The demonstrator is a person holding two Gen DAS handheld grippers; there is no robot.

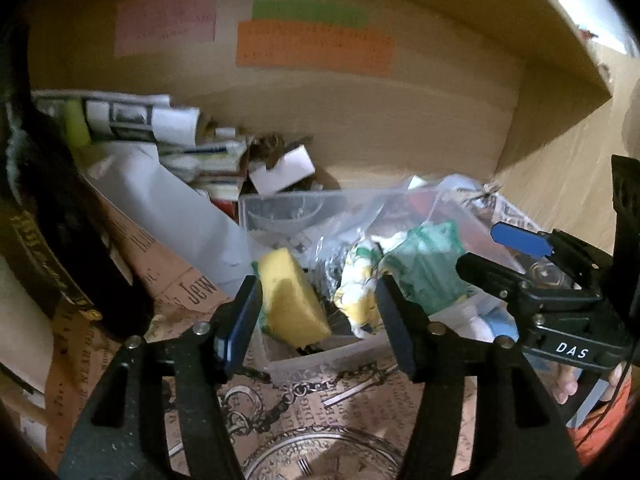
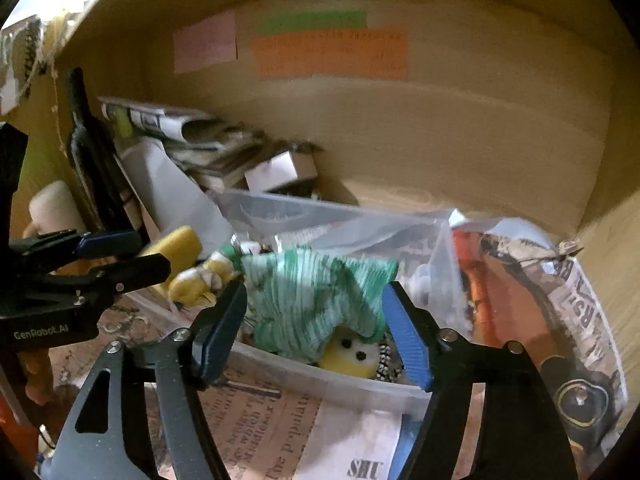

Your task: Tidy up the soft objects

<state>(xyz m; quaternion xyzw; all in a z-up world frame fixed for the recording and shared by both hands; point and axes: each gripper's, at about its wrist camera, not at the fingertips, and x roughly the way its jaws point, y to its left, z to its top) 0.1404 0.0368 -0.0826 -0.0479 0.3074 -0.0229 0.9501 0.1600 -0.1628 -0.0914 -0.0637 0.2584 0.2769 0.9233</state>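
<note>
We see a clear plastic bin point(image 1: 316, 364) sitting on newspaper-print paper point(image 1: 188, 284) inside a wooden shelf. Going left to right across it in the left wrist view, a yellow sponge point(image 1: 290, 296) stands tilted on edge, its long side running from upper left down to lower right. Beside it lies a yellow-and-white cloth point(image 1: 358, 284) joined to a green-and-white striped cloth point(image 1: 430, 264); together they stretch across the bin from lower left toward upper right. A crumpled clear bag point(image 1: 360, 220) lies behind them, and what it contains is hard to make out.

Our left gripper point(image 1: 318, 308) stands wide open, its fingers flanking the sponge and the yellow cloth; whether they touch is unclear. Our right gripper point(image 2: 316, 328) is also wide open around the green cloth, which drapes over a small yellow toy point(image 2: 352, 356) with two black eyes, mostly hidden. Blur softens both views.
</note>
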